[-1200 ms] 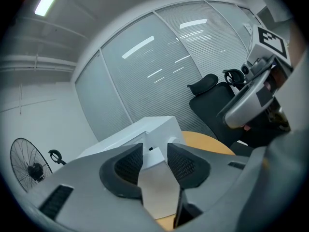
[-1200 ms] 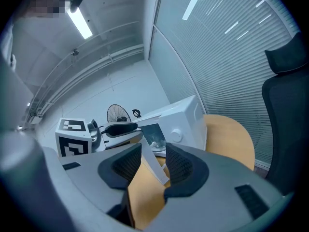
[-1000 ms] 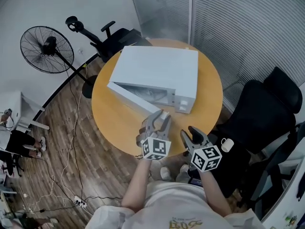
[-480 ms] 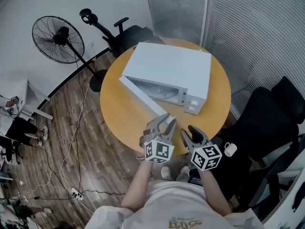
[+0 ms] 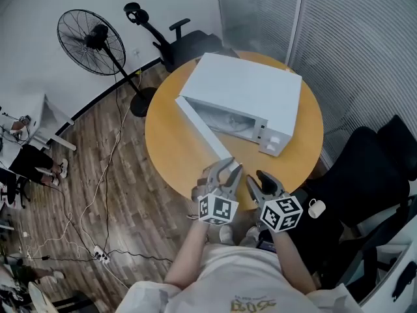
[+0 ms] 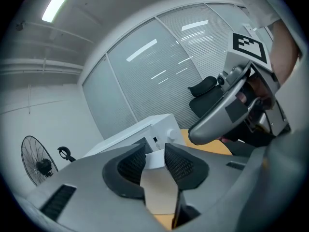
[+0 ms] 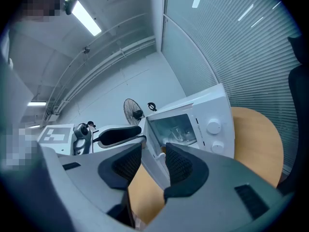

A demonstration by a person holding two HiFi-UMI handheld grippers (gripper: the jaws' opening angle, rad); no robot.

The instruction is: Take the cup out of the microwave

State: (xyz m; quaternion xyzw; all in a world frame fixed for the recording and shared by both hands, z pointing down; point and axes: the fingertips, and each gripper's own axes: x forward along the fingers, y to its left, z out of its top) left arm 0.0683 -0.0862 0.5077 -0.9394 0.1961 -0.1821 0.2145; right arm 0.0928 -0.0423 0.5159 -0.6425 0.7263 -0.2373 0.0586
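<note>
A white microwave (image 5: 251, 90) stands on the round wooden table (image 5: 176, 155) with its door (image 5: 202, 126) swung wide open toward me. In the right gripper view a clear cup (image 7: 176, 128) shows faintly inside the lit cavity. My left gripper (image 5: 225, 171) hovers at the door's free end. Its jaws have just been closing, but a gap remains with nothing between the pads (image 6: 130, 166). My right gripper (image 5: 259, 180) is beside it at the table's near edge, open and empty. The door (image 7: 150, 151) shows beyond its jaws.
A standing fan (image 5: 91, 34) and a black office chair (image 5: 189, 44) are behind the table. Another black chair (image 5: 365, 168) stands at the right with a small white mug (image 5: 316, 208) on it. Cables and a power strip (image 5: 98, 253) lie on the wooden floor.
The head view has swung, so the microwave, table and fan now sit further right in the picture. Both grippers stay at the table's near edge. The left jaws look slightly narrower.
</note>
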